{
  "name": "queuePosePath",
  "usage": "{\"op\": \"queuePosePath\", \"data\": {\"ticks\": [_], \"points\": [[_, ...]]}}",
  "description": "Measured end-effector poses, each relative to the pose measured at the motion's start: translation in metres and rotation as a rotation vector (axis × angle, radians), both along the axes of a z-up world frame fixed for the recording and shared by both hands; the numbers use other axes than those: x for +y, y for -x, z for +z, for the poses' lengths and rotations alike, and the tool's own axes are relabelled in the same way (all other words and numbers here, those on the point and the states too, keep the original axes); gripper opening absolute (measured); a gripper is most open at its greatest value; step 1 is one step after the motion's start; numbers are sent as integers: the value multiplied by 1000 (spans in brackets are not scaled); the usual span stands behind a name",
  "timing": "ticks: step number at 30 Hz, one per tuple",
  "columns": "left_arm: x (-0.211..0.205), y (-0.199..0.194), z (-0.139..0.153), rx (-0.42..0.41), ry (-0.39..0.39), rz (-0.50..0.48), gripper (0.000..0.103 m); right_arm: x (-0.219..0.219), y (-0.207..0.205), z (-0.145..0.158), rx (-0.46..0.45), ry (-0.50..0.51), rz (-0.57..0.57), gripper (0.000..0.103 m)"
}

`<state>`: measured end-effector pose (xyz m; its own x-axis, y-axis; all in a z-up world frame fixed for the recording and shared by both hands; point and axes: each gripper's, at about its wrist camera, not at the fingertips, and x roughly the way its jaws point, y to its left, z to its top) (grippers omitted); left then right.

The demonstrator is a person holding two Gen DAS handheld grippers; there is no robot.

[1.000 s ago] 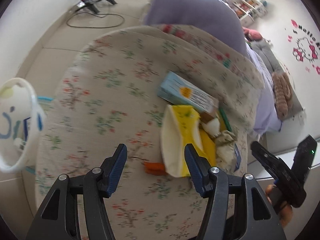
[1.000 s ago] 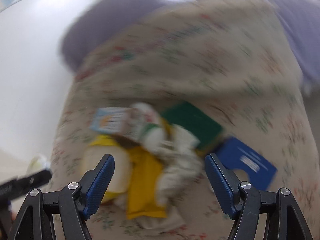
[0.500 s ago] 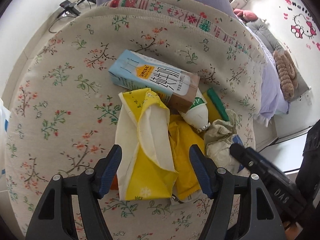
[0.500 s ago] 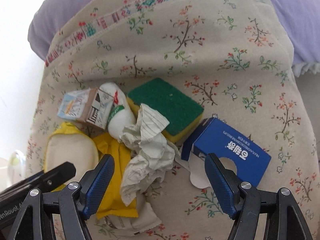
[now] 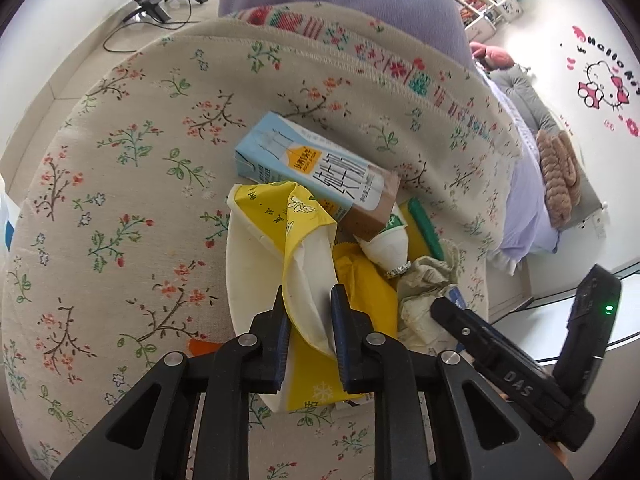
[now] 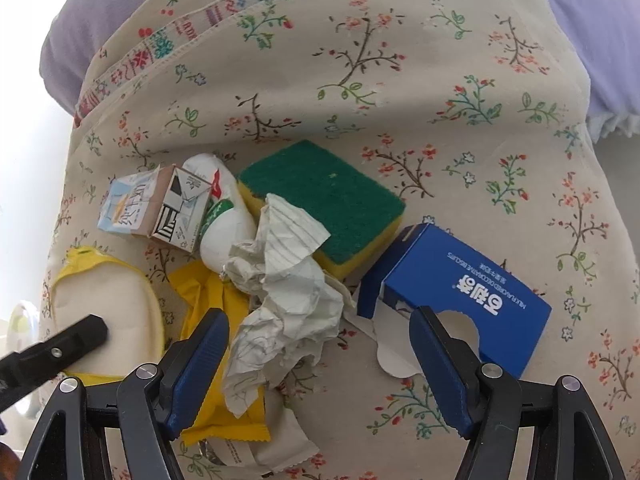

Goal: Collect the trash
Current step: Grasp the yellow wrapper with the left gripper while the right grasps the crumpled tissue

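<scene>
On the floral cloth, the left gripper pinches a fold of the yellow wrapper (its white lining shows), the leftmost piece of the trash pile. Behind it lies the milk carton, touching a white bottle. Next come crumpled paper, a green sponge and a blue box. The right gripper hangs wide apart over the paper.
</scene>
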<state>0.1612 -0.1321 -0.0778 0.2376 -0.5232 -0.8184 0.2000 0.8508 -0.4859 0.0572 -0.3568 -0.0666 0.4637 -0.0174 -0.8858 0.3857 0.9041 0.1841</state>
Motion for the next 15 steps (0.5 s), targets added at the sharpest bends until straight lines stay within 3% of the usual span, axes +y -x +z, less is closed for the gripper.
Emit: {"op": "queuePosePath", "data": {"ticks": [10, 12, 14, 15], "points": [[30, 7, 17, -20, 52, 27, 20, 7, -9, -10, 15, 8, -13, 75], [32, 7, 19, -19, 58, 31, 20, 9, -12, -12, 15, 7, -5, 46], [36, 8, 20, -16, 67, 33, 20, 13, -16, -13, 15, -4, 9, 28], [35, 7, 20, -16, 69, 34, 20, 15, -16, -12, 10, -4, 11, 24]]}}
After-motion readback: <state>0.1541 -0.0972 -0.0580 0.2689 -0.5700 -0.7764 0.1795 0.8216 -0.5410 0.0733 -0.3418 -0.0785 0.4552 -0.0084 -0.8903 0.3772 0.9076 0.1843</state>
